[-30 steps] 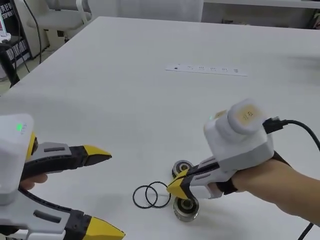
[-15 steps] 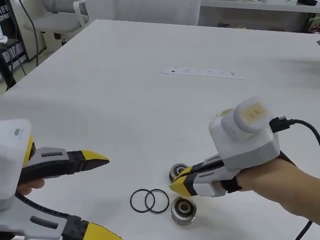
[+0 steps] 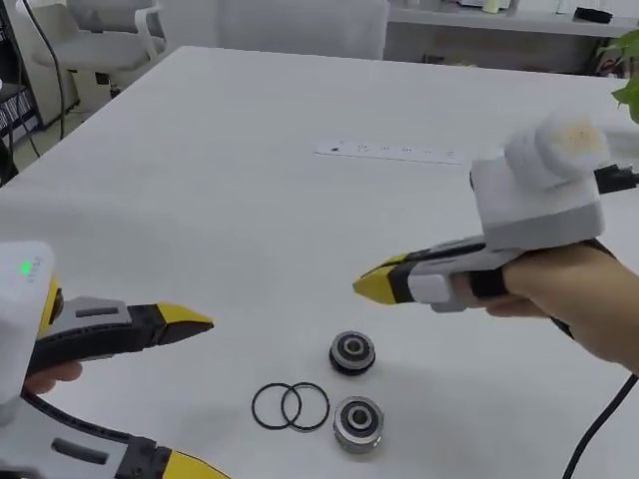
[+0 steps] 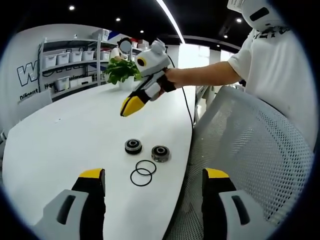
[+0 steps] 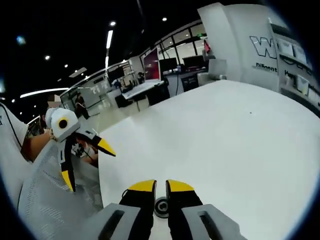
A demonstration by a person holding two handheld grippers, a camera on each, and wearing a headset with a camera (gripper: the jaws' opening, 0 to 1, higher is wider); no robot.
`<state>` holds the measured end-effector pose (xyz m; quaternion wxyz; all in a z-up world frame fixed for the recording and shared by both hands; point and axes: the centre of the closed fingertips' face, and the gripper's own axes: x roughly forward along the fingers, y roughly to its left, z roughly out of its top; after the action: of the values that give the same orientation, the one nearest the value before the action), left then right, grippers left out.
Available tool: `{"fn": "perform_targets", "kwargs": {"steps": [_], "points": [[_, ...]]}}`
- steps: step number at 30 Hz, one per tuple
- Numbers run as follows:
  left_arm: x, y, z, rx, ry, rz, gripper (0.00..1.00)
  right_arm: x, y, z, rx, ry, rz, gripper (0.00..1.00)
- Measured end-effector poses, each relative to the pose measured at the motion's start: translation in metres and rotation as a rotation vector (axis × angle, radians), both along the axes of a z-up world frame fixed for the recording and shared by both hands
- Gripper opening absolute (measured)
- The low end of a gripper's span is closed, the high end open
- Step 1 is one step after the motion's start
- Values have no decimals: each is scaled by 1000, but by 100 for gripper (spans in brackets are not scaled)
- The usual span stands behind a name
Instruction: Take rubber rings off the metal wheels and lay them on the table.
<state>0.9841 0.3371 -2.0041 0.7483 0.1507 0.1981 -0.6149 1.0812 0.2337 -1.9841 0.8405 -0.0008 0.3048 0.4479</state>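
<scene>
Two metal wheels lie on the white table: one with a dark rim (image 3: pixel 352 352) (image 4: pixel 133 146) and a bare silver one (image 3: pixel 357 421) (image 4: pixel 160 153). Just left of them lie two overlapping black rubber rings (image 3: pixel 290 406) (image 4: pixel 142 173). My right gripper (image 3: pixel 365 284) (image 5: pixel 160 186) hovers above and to the right of the wheels, shut with nothing in it; part of a wheel (image 5: pixel 161 206) shows below its jaws. My left gripper (image 3: pixel 195 394) (image 4: pixel 154 175) is held wide open at the near left, pointing at the rings from a distance.
A white power strip (image 3: pixel 389 152) lies farther back on the table (image 3: pixel 250 200). Office chairs (image 3: pixel 90 40) stand beyond the far left corner. A mesh chair back (image 4: pixel 245 145) sits beside the table's near edge. A potted plant (image 4: pixel 119 72) stands on the table.
My right gripper has lifted off the wheels and moved up and to the right, still shut. Wheels and rings lie as before. The left gripper has hardly moved.
</scene>
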Motion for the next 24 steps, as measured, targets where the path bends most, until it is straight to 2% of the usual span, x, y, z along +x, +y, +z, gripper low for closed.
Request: {"fn": "perform_targets", "kwargs": {"steps": [4,6,9,13,18,21,24], "points": [[2,-3,11,5,-11,-26,79,5,-2,13,50,-26,-20,8],[5,-3,18,20,-30,-50,79,5,-3,19,60,-46,-17,10],[12,-3,28,42,-56,-69,80,7,-5,26,45,-109,4,13],[24,-4,42,43,-88,-82,81,5,-7,30,14,-157,42,14],[43,-12,55,31,-101,-102,81,9,-10,36,52,-150,30,17],[47,-21,61,29,-100,-127,81,13,-11,37,52,-152,17,19],[49,-31,64,30,-101,-156,81,16,-10,42,81,-167,6,20]]}}
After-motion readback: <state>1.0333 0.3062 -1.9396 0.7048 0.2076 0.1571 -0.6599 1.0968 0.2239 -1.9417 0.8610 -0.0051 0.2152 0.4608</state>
